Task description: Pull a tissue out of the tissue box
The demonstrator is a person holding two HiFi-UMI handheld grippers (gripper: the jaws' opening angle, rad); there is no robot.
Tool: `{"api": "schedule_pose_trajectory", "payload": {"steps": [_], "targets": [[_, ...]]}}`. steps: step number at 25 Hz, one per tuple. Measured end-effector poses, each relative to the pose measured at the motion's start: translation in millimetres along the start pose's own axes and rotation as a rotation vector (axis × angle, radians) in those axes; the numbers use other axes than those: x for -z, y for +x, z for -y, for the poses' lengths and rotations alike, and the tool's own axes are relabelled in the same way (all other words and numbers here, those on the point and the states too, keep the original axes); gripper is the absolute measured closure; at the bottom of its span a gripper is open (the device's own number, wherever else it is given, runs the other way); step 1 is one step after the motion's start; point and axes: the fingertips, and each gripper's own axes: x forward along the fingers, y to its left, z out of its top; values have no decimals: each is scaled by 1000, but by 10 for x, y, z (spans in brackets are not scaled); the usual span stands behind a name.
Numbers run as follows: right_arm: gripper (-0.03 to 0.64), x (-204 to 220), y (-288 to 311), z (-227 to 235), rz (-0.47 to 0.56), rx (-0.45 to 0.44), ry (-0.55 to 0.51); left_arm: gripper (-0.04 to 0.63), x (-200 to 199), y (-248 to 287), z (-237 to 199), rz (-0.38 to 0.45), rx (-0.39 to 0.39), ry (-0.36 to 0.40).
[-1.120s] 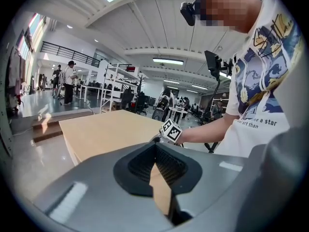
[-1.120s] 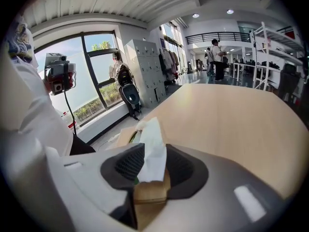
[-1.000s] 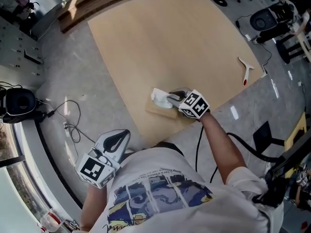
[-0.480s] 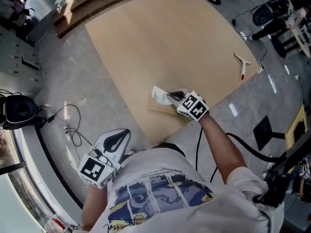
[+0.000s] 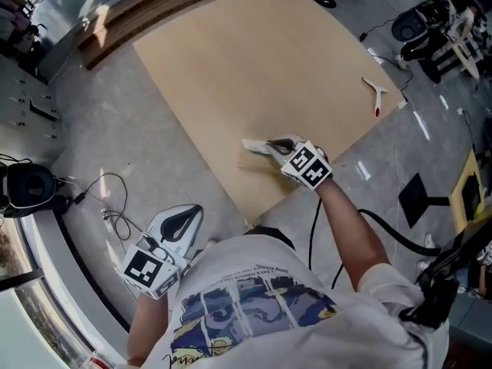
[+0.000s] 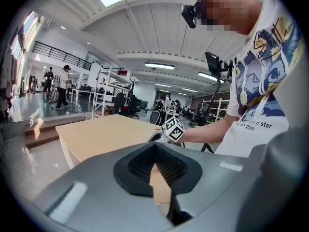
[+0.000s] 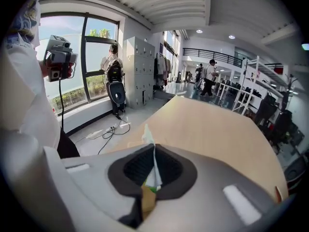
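A low tan tissue box lies near the front edge of the light wooden table. A white tissue stands up out of it. My right gripper is shut on that tissue just above the box. In the right gripper view the tissue sticks out past the closed right gripper, and a bit of the box shows below. My left gripper hangs off the table near the person's body, shut and holding nothing. In the left gripper view the left gripper points at the table and the right gripper's marker cube.
A small red-and-white tool lies near the table's far right corner. Cables trail on the floor at left beside a black headset-like object. Wooden boards lie beyond the table. Stands and gear crowd the right side.
The right gripper has risen a little with the tissue, which is now drawn up and flatter above the box. The left gripper has shifted slightly.
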Motion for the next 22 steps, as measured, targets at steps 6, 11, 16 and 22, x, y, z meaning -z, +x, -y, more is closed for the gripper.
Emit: {"api": "schedule_pose_trajectory", "payload": {"steps": [6,11,16,22], "targets": [[614,-169,-145,-144,13,58,-3,591,54,-239,24,15,29,11],[614,-356,-301,-303,44,115,-17,590,110,-421,55,32,61,26],[614,-497,-439,-623,42,155,-24,591,224,-696,91,48,89,35],[614,-811,-614,-909,79,176,-26,591,254,-902,87,52,123,37]]}}
